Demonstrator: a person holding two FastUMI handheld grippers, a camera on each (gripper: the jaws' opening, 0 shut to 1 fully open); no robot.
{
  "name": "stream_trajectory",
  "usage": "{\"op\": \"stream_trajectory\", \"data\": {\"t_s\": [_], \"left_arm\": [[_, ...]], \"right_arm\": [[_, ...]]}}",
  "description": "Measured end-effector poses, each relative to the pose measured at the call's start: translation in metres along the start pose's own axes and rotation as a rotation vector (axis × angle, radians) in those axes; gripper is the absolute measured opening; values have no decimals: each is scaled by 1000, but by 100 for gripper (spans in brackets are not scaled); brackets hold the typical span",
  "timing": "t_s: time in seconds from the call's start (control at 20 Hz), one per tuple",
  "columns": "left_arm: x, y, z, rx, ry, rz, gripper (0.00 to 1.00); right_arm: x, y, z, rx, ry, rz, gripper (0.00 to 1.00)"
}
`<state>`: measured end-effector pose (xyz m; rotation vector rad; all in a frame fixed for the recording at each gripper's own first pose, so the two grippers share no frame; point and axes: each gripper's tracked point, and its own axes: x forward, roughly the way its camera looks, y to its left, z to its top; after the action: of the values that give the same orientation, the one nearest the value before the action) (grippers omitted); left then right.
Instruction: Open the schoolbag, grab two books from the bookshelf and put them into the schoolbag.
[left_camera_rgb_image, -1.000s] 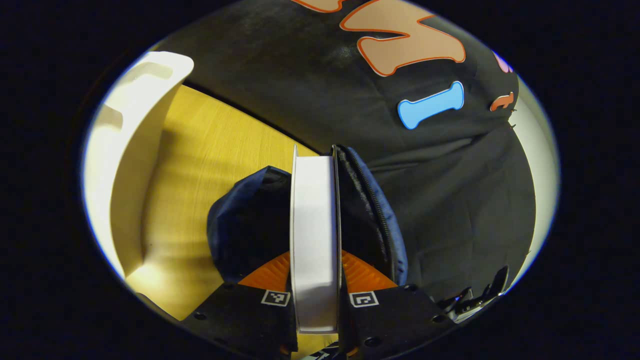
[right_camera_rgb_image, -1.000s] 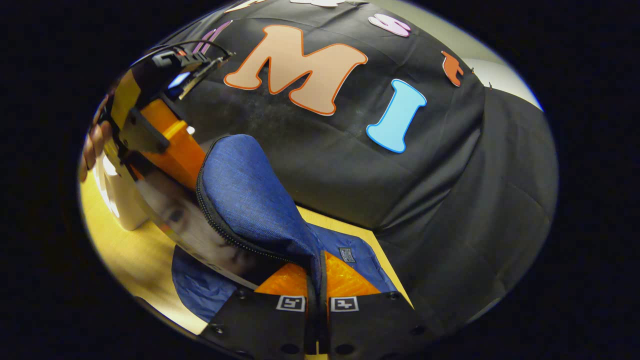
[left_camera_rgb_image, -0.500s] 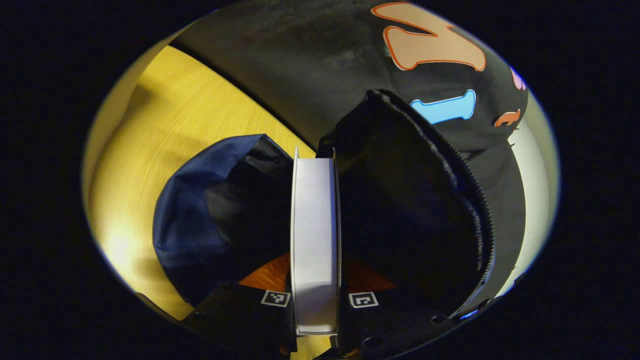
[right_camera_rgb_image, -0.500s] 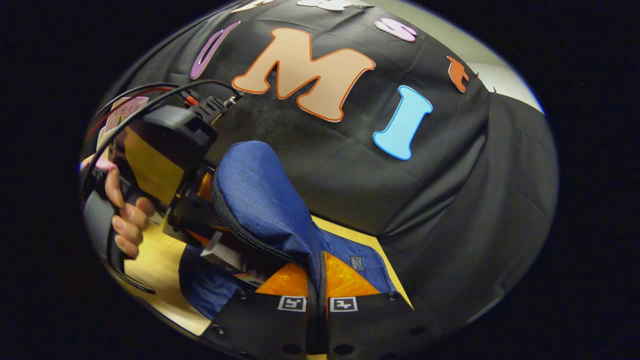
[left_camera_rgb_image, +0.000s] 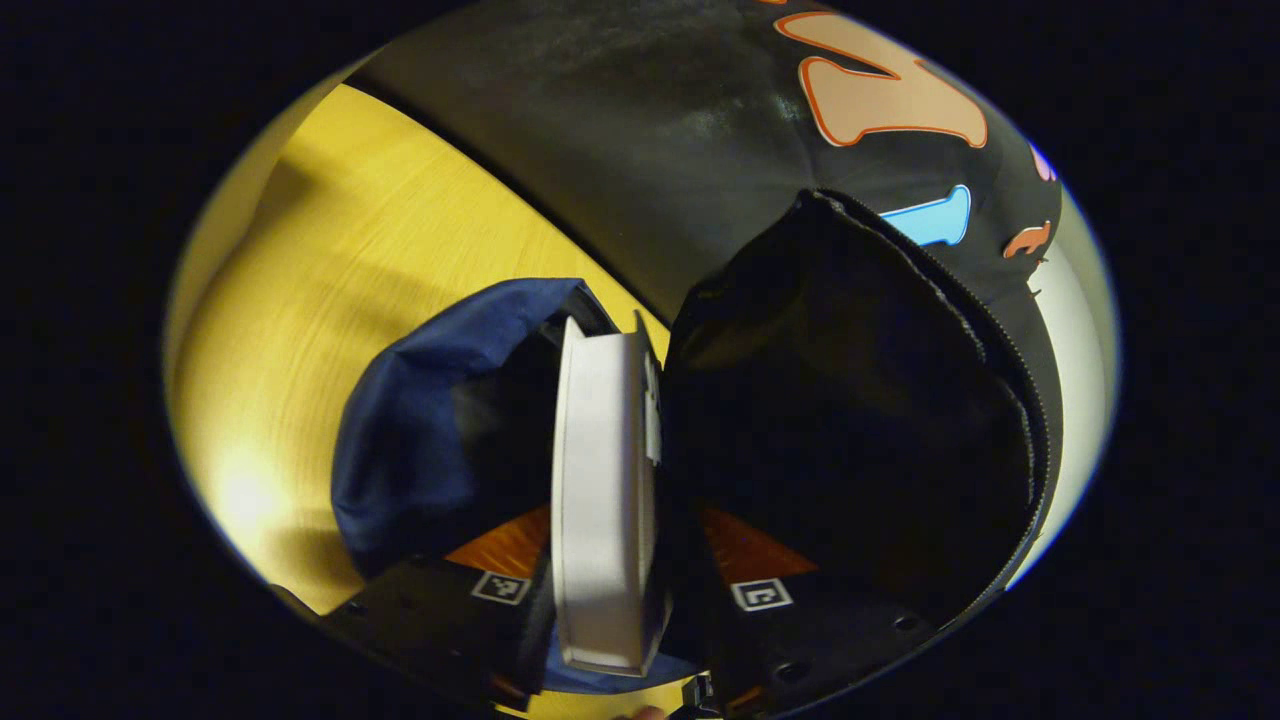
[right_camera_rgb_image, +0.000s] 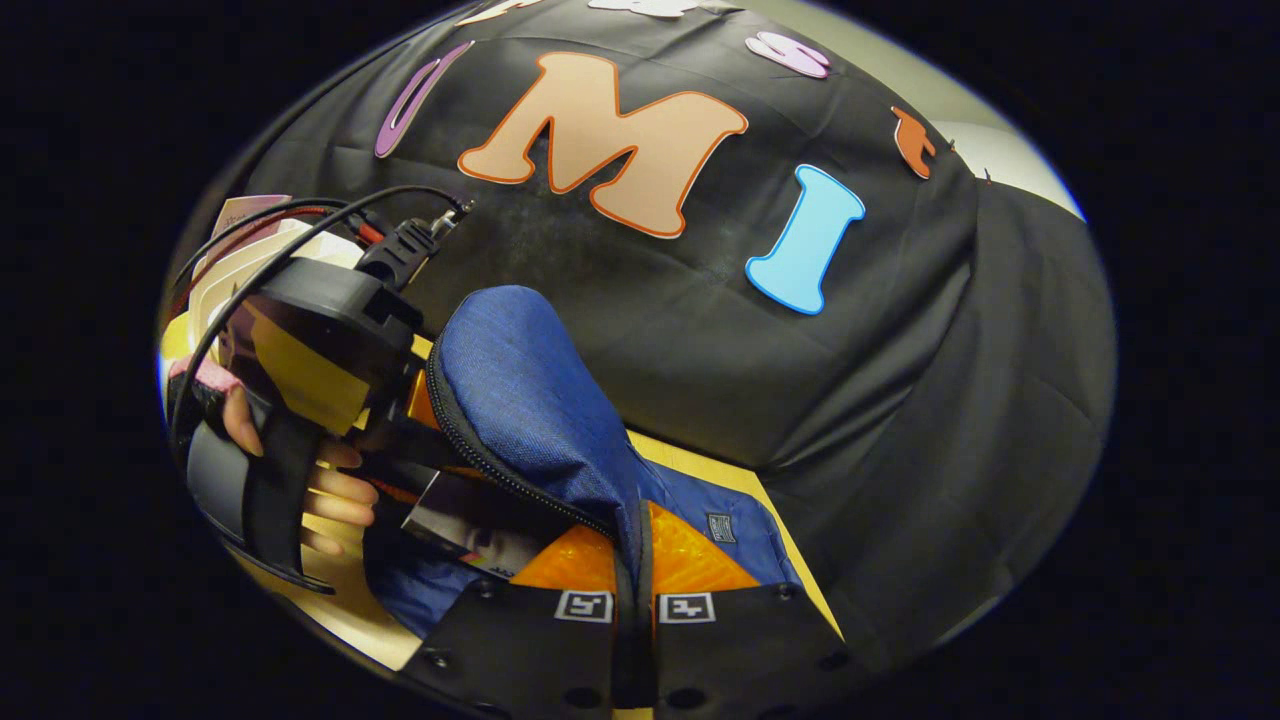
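The left gripper (left_camera_rgb_image: 610, 590) has its two fingers spread a little wider than the book (left_camera_rgb_image: 600, 500) that stands between them, and from this angle it is hard to say whether both pads press on it or it has just come loose; the book tilts slightly toward the gripper's left side. Its long axis runs straight ahead of the left gripper, page edge facing the camera, and its far end sits inside the mouth of the schoolbag (left_camera_rgb_image: 420, 420), which lies directly ahead and below. The dark lining of the raised flap (left_camera_rgb_image: 860, 400) stands just beside the book on the gripper's right, the blue outer wall on its left. The right gripper (right_camera_rgb_image: 635, 605) is clamped tight on that flap (right_camera_rgb_image: 530, 400), a thin fold of blue cloth between its closed fingers, lifting it up and ahead so the zip edge arches open. In the right gripper view the left gripper (right_camera_rgb_image: 330, 350) and the hand (right_camera_rgb_image: 320, 480) holding it sit off to the left, close against the opening, so the left one is much the nearer to the book. By count: one schoolbag, one book in hand, two grippers; the next move, likely, is to let the book slide deeper along its own length.
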<state>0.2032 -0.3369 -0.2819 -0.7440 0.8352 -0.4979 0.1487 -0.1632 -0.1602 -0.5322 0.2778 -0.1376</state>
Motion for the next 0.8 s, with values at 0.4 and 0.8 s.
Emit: {"op": "stream_trajectory", "data": {"t_s": [0.4, 0.8], "left_arm": [[-63, 3, 14, 206, -18, 166, 96], [-153, -11, 9, 362, 77, 250, 95]], "right_arm": [[3, 0, -4, -3, 12, 13, 3], [3, 2, -5, -22, 9, 20, 0]]}}
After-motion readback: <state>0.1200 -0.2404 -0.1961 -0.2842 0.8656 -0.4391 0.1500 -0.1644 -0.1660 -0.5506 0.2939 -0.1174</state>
